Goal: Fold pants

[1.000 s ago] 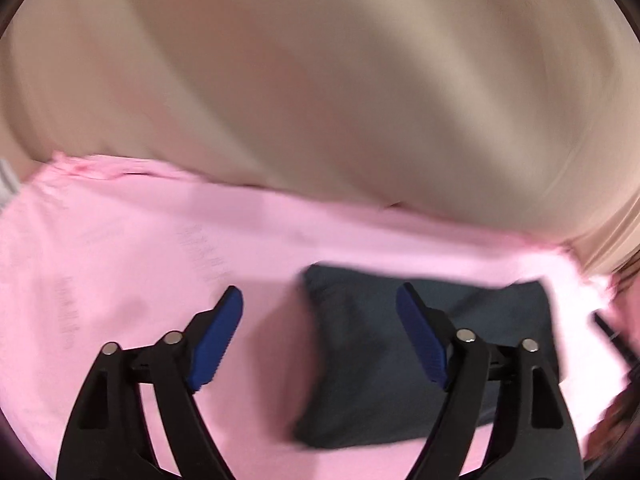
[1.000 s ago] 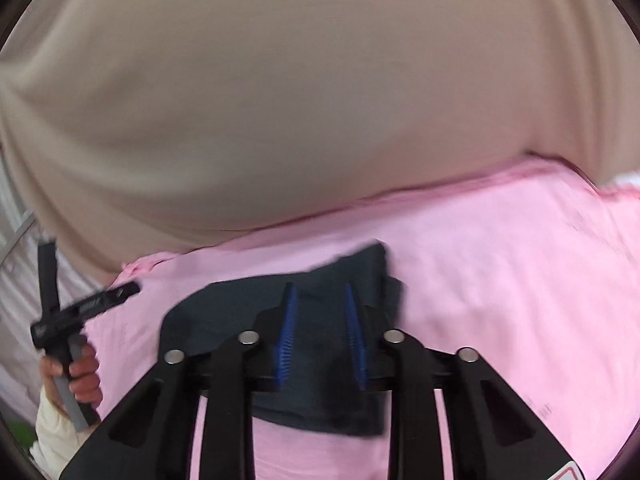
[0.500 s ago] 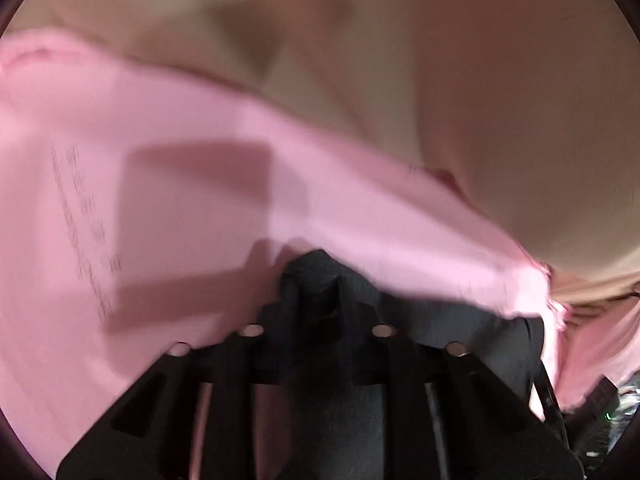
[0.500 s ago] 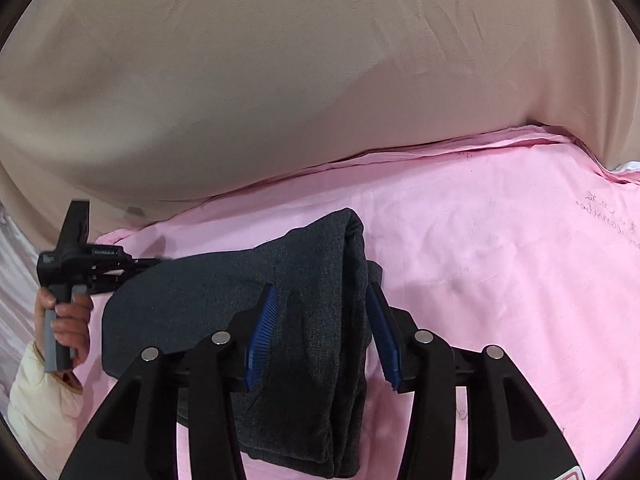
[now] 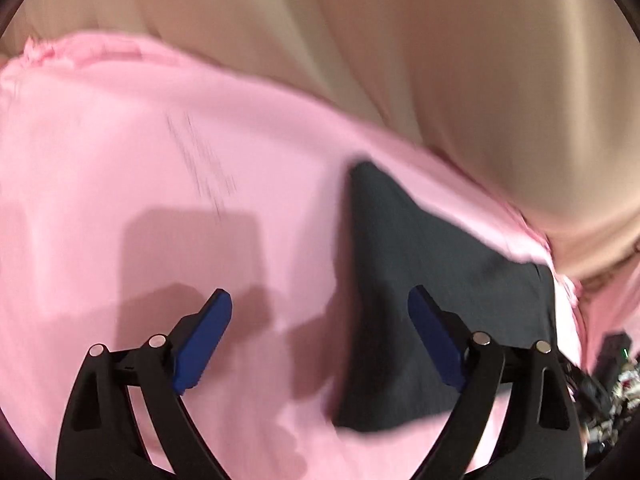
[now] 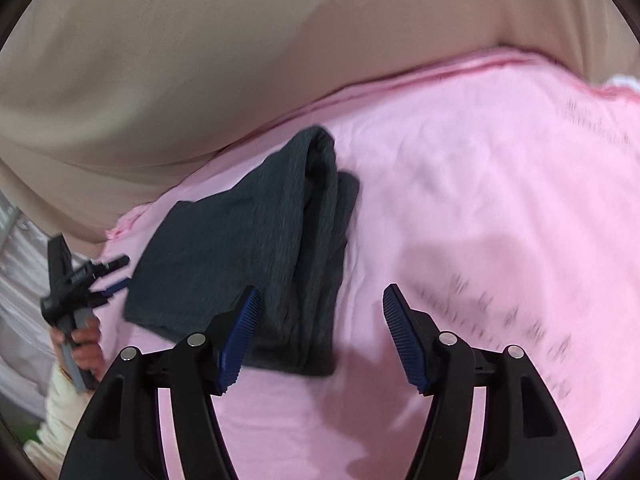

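While a beige curtain (image 6: pixel 200 60) hangs behind, the pink sheet (image 6: pixel 480 200) fills the foreground — folded dark pants (image 6: pixel 256 248) lie on it, long axis running away toward the curtain. Left gripper (image 5: pixel 320 336) and right gripper (image 6: pixel 320 332) — both opening, gripping nothing.

The pants (image 6: pixel 256 248) are dark grey matt knit cloth. The sheet (image 6: pixel 480 208) is smooth pink cloth. Each tool (image 6: pixel 320 320) has matt black plastic arms and ridged blue pads (image 6: pixel 404 336).
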`<action>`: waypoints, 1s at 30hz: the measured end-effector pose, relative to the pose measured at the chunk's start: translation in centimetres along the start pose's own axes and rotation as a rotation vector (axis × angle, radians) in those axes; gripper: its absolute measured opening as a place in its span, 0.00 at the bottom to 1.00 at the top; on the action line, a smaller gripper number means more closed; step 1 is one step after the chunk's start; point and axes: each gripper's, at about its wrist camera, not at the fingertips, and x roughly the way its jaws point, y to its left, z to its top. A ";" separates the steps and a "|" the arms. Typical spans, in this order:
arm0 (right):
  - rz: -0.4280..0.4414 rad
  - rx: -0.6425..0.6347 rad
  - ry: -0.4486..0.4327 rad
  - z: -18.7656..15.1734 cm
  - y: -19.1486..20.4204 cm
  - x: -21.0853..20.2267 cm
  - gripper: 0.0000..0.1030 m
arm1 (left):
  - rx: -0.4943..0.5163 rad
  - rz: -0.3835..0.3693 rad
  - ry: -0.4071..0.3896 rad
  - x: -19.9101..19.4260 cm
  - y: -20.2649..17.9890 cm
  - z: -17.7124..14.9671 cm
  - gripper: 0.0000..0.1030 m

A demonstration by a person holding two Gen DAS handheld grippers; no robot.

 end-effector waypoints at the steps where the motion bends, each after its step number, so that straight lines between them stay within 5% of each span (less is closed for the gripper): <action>1: 0.014 0.016 0.027 -0.4 0.0 0.4 0.65 | -0.011 -0.050 0.041 0.6 -0.4 -1.0 0.85; 3: 0.014 0.021 0.046 -1.0 0.3 0.8 0.65 | -0.015 -0.078 0.038 1.2 -1.8 -2.6 0.84; 5: 0.011 0.012 0.040 -1.5 0.5 1.2 0.66 | 0.047 -0.049 0.040 1.6 -2.7 -3.1 0.63; 6: 0.013 0.003 0.032 -1.5 0.5 1.4 0.60 | 0.070 -0.011 0.031 1.7 -3.0 -2.7 0.47; 7: 0.059 0.010 0.046 -1.4 0.6 1.5 0.30 | 0.071 -0.038 0.076 2.4 -3.1 -2.6 0.27; 10: 0.067 0.015 0.031 -1.0 0.9 0.1 0.24 | 0.026 -0.056 0.099 1.0 -3.5 -2.1 0.08; 16: 0.044 0.033 0.064 -3.6 -0.5 -0.2 0.26 | 0.052 -0.022 0.157 0.1 -4.3 -5.2 0.09; 19: 0.051 0.071 0.051 -3.6 -1.1 -0.9 0.33 | 0.045 0.006 0.121 0.4 -4.0 -5.6 0.20; 21: -0.018 0.034 -0.058 -3.4 0.3 -4.2 0.34 | 0.021 0.020 0.086 -1.2 -4.3 -5.5 0.19; 23: -0.079 -0.086 -0.151 -2.8 3.3 -6.4 0.30 | 0.037 0.037 0.023 -3.7 -4.8 -5.4 0.21; 26: -0.051 -0.178 -0.134 -0.3 6.9 -4.6 0.09 | 0.094 0.043 -0.053 -5.1 -7.3 -4.1 0.28; 30: -0.094 -0.211 -0.114 3.7 8.5 1.2 0.00 | 0.104 0.065 -0.028 -1.9 -8.4 0.2 0.34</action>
